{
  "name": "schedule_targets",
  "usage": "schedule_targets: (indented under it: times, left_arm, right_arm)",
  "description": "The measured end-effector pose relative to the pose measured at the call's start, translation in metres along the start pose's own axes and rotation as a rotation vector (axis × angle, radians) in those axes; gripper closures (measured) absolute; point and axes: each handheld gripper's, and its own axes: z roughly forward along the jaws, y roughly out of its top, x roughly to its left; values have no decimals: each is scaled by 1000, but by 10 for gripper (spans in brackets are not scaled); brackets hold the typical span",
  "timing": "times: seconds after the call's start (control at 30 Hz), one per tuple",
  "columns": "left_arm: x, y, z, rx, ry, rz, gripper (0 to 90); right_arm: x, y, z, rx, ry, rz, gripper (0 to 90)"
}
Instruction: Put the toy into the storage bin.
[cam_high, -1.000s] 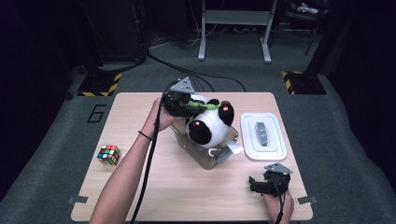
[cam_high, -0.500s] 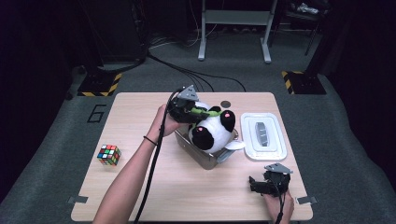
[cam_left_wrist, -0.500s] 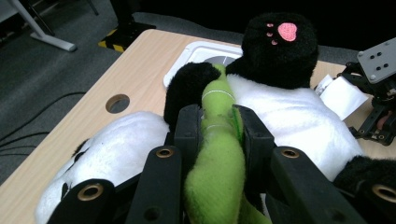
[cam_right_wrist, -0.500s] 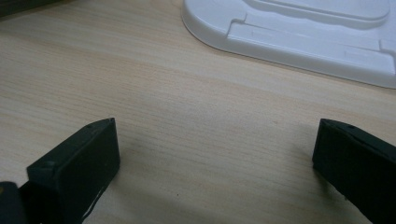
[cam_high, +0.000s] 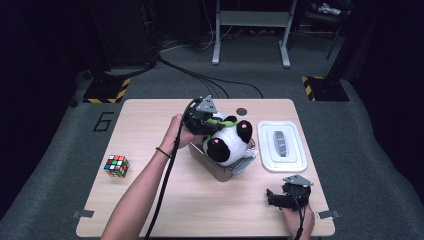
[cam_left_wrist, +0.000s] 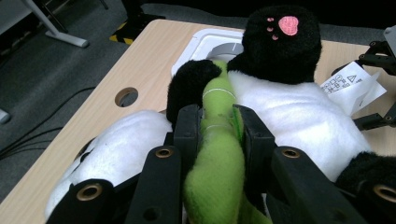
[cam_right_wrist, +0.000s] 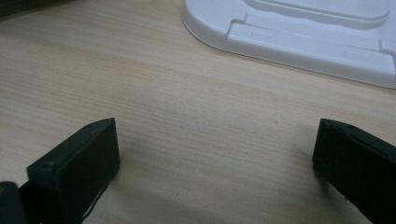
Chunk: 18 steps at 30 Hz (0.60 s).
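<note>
A black-and-white panda plush (cam_high: 227, 142) lies partly inside a grey open box (cam_high: 216, 169) at the table's middle. My left gripper (cam_high: 206, 120) is at the panda's far-left side, shut on the green plush piece (cam_left_wrist: 215, 172) attached to it. In the left gripper view my left gripper (cam_left_wrist: 217, 123) has both jaws pressed against this green strip, with the panda's white belly (cam_left_wrist: 289, 107) and pink-padded foot beyond. My right gripper (cam_high: 273, 198) rests near the front right edge. In the right gripper view it (cam_right_wrist: 217, 140) stands open over bare wood.
A white lid (cam_high: 281, 145) lies right of the box, and its edge (cam_right_wrist: 299, 46) is just beyond my right gripper. A colourful puzzle cube (cam_high: 116, 165) sits at the left. A round hole (cam_high: 242, 111) is in the tabletop behind the panda.
My left gripper has sunk and shifted slightly right with the panda, which now sits lower in the box. The right gripper has stayed where it was.
</note>
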Motion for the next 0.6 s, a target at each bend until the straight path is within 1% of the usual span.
schedule_targets:
  times: [0.03, 0.07, 0.17, 0.27, 0.37, 0.43, 0.47, 0.53, 0.6]
  left_arm:
    - [1, 0, 0, 1, -9, 0, 727]
    - [1, -1, 0, 3, -9, -12, 724]
    - [2, -3, 1, 6, -13, -16, 718]
    - [0, -3, 3, 6, -7, -28, 716]
    - [-1, -3, 5, 17, -1, -31, 713]
    - [-1, -4, 6, 19, -5, -40, 710]
    - [-1, -4, 7, 26, -8, -37, 708]
    - [-2, -5, 8, 20, 4, -42, 706]
    - [-2, -6, 10, 29, -1, -41, 705]
  right_arm:
    - [0, 0, 0, 0, 0, 0, 0]
    - [0, 0, 0, -2, -2, 1, 0]
    - [0, 0, 0, -3, -2, 1, 0]
    - [0, 0, 0, -3, -2, 1, 0]
    - [0, 0, 0, -2, -2, 2, 0]
    - [0, 0, 0, -2, -2, 2, 0]
    - [0, 0, 0, -2, -2, 2, 0]
    - [0, 0, 0, -2, -2, 2, 0]
    - [0, 0, 0, -2, -2, 2, 0]
